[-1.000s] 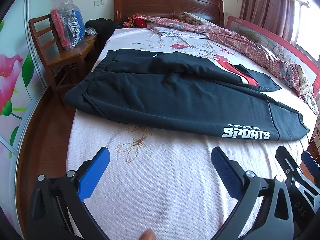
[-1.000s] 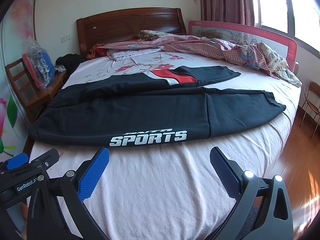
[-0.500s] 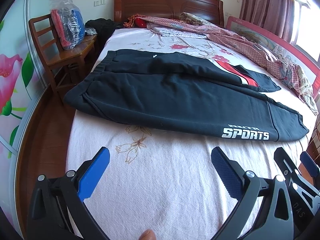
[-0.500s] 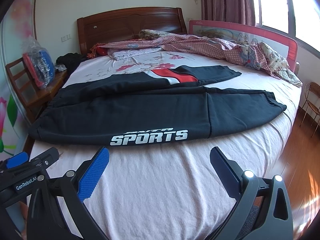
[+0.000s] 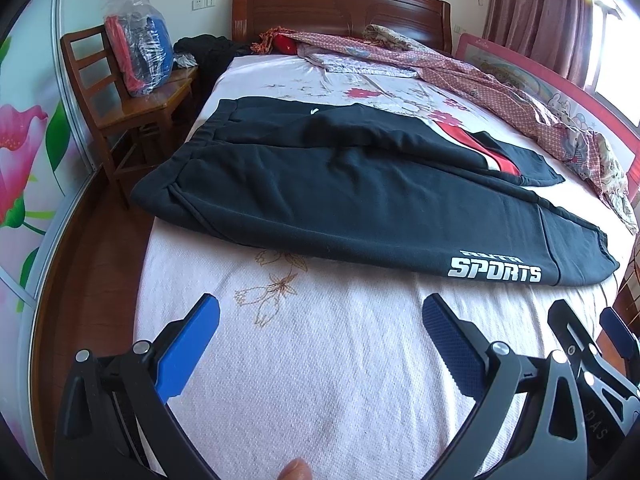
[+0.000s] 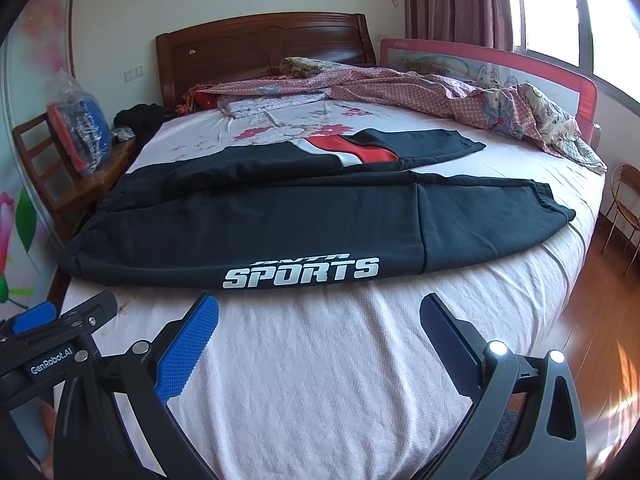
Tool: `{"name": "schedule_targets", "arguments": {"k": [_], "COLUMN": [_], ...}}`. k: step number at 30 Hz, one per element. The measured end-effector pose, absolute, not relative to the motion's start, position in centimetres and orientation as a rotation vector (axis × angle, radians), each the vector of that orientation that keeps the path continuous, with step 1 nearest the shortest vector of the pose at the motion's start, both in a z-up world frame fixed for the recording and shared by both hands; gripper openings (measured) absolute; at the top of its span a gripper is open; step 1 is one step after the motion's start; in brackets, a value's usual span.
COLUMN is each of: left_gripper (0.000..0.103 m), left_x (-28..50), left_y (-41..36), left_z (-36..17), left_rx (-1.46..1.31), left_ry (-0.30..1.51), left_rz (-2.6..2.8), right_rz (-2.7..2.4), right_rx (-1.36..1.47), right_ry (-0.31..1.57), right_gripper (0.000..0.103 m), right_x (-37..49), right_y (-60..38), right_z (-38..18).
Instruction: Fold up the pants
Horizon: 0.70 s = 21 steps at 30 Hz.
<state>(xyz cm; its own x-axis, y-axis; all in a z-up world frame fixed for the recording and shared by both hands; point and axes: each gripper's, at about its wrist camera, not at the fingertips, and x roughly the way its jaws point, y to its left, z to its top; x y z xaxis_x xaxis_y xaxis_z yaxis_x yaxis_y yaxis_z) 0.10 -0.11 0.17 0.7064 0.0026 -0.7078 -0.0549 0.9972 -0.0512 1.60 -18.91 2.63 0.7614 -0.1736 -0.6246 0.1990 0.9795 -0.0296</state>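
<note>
Far left, beside the bed [image 5: 360,392]: wooden chair [image 5: 132,108] with a plastic-wrapped bundle [image 5: 140,56], close to the waistband end of the pants [image 5: 360,208]. Little room there for a swing; risk of clipping the chair if the left gripper [image 5: 320,332] goes wide around that corner.

Left gripper: fingers spread wide, holding nothing, hovering over bare sheet just short of the near hem line. Pants lying flat across the bed, waistband at the left edge, slightly overhanging; cuffs toward the right, legs parted with the far leg angled away, red-and-white panel showing. White SPORTS lettering [image 6: 300,274] on the near leg.

Likely trouble: thick fleece, so a shallow pinch may catch only the top layer and leave the lower one behind, skewing the fold. Overhanging waistband may slide off the mattress if dragged leftward.

Right gripper [image 6: 318,332]: fingers likewise wide apart and empty, above the sheet near the lettering. Near cuff close to the right bed edge, floor beyond; a careless pull could tip it over. Behind the pants, crumpled quilt [image 6: 460,92] and pink bed rail [image 6: 500,60] limiting room for the far leg. Broad open sheet in front, free for working.
</note>
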Motion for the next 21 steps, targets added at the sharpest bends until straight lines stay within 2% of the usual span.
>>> {"name": "schedule_targets", "arguments": {"k": [9,13,18,21], "left_gripper": [0.101,0.101,0.101,0.101], "left_x": [1.5,3.7,8.5,10.1], "left_y": [0.8,2.6,8.4,12.5], "left_z": [-1.3,-2.2,-4.5,-6.8], "left_rx": [-0.073,-0.165,-0.668,-0.994], "left_ry": [0.845,0.908,1.01,0.981], "left_rz": [0.069,-0.013,-0.328,-0.352], "right_rz": [-0.171,-0.134,-0.156,-0.143], "right_rx": [0.052,0.157,0.187,0.212], "right_ry": [0.737,0.8,0.831,0.854], "right_gripper": [0.1,0.1,0.1,0.1], "right_x": [2.8,4.1,4.8,5.1], "right_y": [-18.9,-20.6,-21.4,-21.4], "right_z": [1.6,1.0,0.6,0.6]}}
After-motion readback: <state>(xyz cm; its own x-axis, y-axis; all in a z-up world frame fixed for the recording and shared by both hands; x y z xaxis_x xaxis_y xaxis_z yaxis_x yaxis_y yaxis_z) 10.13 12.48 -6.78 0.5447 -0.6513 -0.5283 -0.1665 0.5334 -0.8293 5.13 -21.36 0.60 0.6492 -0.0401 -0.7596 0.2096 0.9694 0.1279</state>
